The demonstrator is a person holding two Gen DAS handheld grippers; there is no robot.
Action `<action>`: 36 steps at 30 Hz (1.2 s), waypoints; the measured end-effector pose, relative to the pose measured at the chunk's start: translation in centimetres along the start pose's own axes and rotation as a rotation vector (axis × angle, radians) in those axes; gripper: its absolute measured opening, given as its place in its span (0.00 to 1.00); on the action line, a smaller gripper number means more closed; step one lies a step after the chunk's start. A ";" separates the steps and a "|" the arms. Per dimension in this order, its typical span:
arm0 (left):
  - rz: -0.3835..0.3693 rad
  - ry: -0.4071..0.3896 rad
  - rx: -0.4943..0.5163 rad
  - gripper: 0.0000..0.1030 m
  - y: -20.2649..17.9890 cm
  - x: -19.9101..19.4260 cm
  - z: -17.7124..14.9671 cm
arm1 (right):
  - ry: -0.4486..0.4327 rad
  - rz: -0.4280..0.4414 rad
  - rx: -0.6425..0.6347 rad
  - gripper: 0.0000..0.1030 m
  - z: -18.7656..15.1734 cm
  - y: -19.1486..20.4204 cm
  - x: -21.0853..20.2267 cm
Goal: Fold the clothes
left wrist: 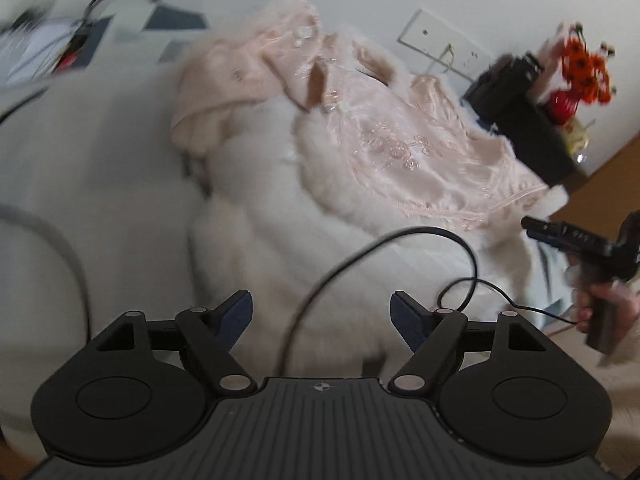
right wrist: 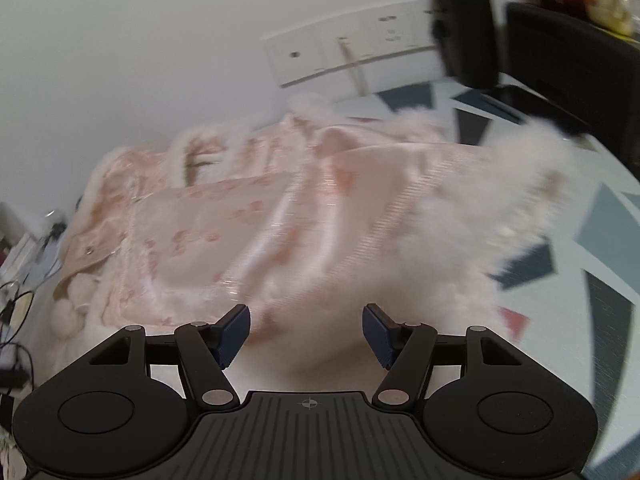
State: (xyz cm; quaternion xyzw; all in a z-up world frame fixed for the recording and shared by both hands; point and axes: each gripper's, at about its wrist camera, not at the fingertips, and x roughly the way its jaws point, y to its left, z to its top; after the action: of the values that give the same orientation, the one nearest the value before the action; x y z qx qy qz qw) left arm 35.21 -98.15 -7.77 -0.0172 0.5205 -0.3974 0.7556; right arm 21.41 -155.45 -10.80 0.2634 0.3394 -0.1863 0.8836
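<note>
My left tongs [left wrist: 322,316] stand spread wide with nothing between the blue pads [left wrist: 408,322]; only a thin black cable [left wrist: 360,248] loops across the gap in front of them. My right tongs [right wrist: 306,334] are spread too, empty, hovering just over the near edge of the garment. In the left wrist view I can also see the right tool held out at the far right edge by a hand [left wrist: 608,308].

The pale pink satin jacket with embroidered flowers and white fur trim [left wrist: 400,148] lies crumpled on the tabletop with a blue, grey and white geometric pattern [right wrist: 608,216], its fluffy lining turned up towards me and one furred corner [right wrist: 520,184] lifted or flicked out to the right. It looks only partly folded, not yet flat.

What worries me: that cable sits right where my left tongs would close, so I could pinch it along with the fur, or drag it into the fold. The satin looks slippery and the fur thick, so a shallow bite may catch trim alone and slide off. Further out, a black stand [left wrist: 532,128] carrying a red vase of orange flowers [left wrist: 576,84] sits close to the jacket's far side; a wide sweep of the fabric could knock it.
</note>
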 end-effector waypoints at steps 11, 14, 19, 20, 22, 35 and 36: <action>0.042 -0.243 -0.203 0.80 5.7 -2.0 1.2 | -0.014 -0.160 0.068 0.61 -1.4 -3.8 -1.2; -0.025 -0.200 -0.098 0.80 2.2 2.1 3.1 | -0.008 -0.151 0.014 0.61 -1.3 -2.4 0.0; -0.072 -0.126 0.001 0.81 -1.9 8.7 5.4 | -0.014 -0.112 -0.008 0.61 -0.8 -1.2 0.8; -0.077 -0.108 0.002 0.81 -2.2 9.8 5.8 | -0.016 -0.109 -0.005 0.62 -0.7 -1.3 0.7; -0.084 -0.074 0.006 0.81 -2.8 12.0 6.6 | -0.021 -0.108 0.008 0.63 -0.5 -1.9 0.5; -0.109 -0.009 -0.082 0.62 -2.2 15.7 9.0 | -0.100 -0.090 0.140 0.63 1.0 -7.3 -0.4; -0.121 0.002 -0.100 0.49 -2.2 15.9 9.2 | -0.113 -0.072 0.152 0.63 1.3 -7.5 -0.4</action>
State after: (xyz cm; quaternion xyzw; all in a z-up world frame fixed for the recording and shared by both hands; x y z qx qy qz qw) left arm 43.54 -113.02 -14.87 -0.0860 0.5385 -0.4156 0.7280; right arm 17.99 -162.09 -12.23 0.3062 0.2833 -0.2579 0.8715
